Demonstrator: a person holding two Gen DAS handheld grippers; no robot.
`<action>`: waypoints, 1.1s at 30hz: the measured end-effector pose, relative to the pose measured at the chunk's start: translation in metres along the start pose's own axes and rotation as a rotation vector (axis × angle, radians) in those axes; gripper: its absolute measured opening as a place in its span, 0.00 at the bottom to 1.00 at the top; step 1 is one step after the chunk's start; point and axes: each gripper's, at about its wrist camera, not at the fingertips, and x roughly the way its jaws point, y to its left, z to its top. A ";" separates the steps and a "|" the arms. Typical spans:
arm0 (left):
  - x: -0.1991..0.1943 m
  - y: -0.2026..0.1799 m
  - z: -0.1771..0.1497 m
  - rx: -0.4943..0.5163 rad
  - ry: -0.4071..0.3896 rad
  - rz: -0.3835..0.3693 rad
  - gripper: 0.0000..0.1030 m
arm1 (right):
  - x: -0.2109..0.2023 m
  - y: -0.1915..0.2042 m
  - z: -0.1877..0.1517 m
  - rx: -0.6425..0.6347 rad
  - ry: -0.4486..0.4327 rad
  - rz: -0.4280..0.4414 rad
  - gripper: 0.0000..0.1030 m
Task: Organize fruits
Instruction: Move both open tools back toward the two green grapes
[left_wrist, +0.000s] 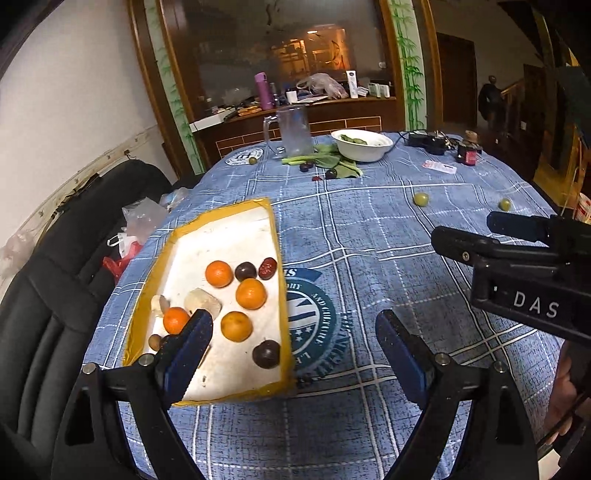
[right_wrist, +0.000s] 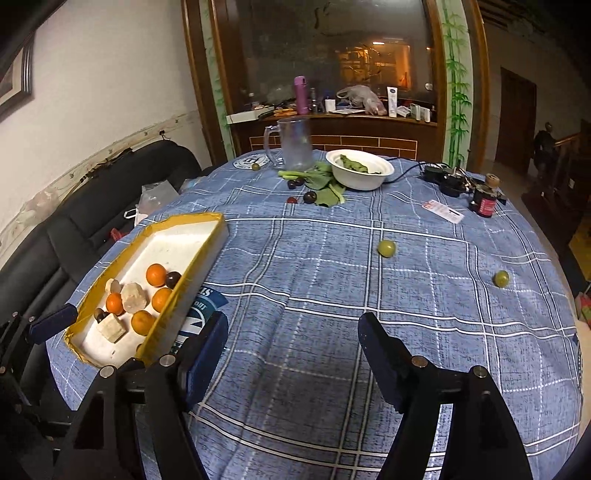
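A yellow-rimmed white tray (left_wrist: 275, 236) (right_wrist: 218, 221) lies on the left of the blue checked tablecloth. It holds several oranges (left_wrist: 250, 294) (right_wrist: 156, 274), dark plums (left_wrist: 266, 353), a red date (left_wrist: 267, 268) and pale chunks (left_wrist: 202, 302) (right_wrist: 132, 295). Two green fruits (right_wrist: 386, 247) (right_wrist: 501, 278) lie loose on the cloth to the right, also in the left wrist view (left_wrist: 421, 199) (left_wrist: 505, 204). My left gripper (left_wrist: 291, 332) is open and empty over the tray's near right edge. My right gripper (right_wrist: 291, 328) is open and empty over bare cloth; it shows in the left wrist view (left_wrist: 469, 236).
At the far edge stand a glass mug (right_wrist: 293, 144), a white bowl of greens (right_wrist: 360, 168), leafy greens with dark plums (right_wrist: 309, 197) and a small red fruit (right_wrist: 291, 200). Black cables and a dark jar (right_wrist: 484, 201) sit far right. A black sofa (right_wrist: 74, 229) runs along the left.
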 end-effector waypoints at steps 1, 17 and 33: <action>0.001 -0.002 0.000 0.004 0.002 0.000 0.87 | 0.000 -0.001 -0.001 0.002 0.000 0.000 0.75; 0.025 -0.013 0.007 0.008 0.061 -0.031 0.87 | 0.017 -0.027 -0.006 0.051 0.031 -0.005 0.75; 0.069 -0.046 0.026 0.050 0.125 -0.061 0.86 | 0.030 -0.102 -0.012 0.154 0.074 -0.079 0.75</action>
